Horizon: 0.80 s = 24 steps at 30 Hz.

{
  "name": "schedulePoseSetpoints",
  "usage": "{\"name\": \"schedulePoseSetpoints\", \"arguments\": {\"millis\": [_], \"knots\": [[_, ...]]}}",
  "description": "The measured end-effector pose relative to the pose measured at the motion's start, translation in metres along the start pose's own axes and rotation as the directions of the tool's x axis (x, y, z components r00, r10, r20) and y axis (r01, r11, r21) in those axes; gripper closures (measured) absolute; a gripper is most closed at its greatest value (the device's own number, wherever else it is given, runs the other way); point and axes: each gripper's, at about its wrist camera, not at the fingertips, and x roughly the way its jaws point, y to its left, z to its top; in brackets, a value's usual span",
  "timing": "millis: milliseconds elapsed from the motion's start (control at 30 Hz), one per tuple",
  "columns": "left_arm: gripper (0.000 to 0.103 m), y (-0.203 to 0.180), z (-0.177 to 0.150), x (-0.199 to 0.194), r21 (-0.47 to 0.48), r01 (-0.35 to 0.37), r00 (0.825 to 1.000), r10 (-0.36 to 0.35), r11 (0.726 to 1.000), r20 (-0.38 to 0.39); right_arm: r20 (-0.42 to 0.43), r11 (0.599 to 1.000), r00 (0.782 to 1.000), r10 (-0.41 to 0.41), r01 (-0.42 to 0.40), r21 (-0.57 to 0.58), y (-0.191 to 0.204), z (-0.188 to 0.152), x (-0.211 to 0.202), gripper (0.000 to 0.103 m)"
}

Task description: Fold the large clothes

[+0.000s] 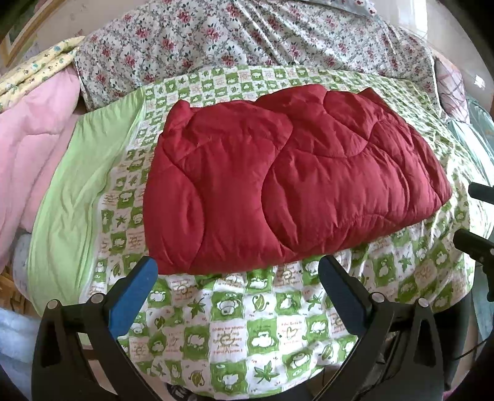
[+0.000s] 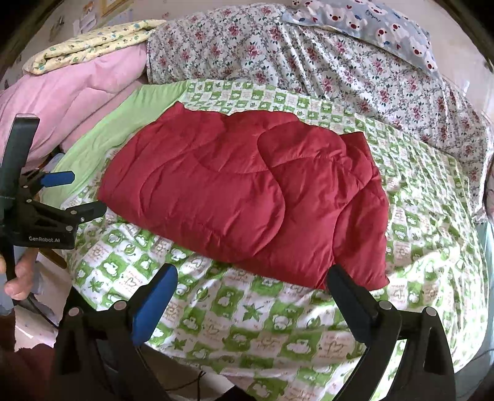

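A red quilted garment lies folded into a broad rectangle on the green-and-white checked bed sheet. It also shows in the right wrist view. My left gripper is open and empty, hovering just in front of the garment's near edge. It also shows at the left edge of the right wrist view. My right gripper is open and empty, in front of the garment's near right corner. Its fingers show at the right edge of the left wrist view.
A pink quilt with a yellow patterned cloth on top lies at the left. A floral duvet runs along the back, and a bear-print pillow sits at the back right. The checked sheet hangs over the bed's near edge.
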Motion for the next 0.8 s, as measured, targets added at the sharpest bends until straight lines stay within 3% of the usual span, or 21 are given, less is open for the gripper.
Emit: {"name": "schedulePoseSetpoints", "arguments": {"millis": [800], "knots": [[0.000,0.011,0.031,0.023,-0.034,0.002,1.000,-0.003,0.999,-0.025,-0.041,0.999,0.999,0.026,-0.025,0.028,-0.023,0.033,0.040,0.005]]}}
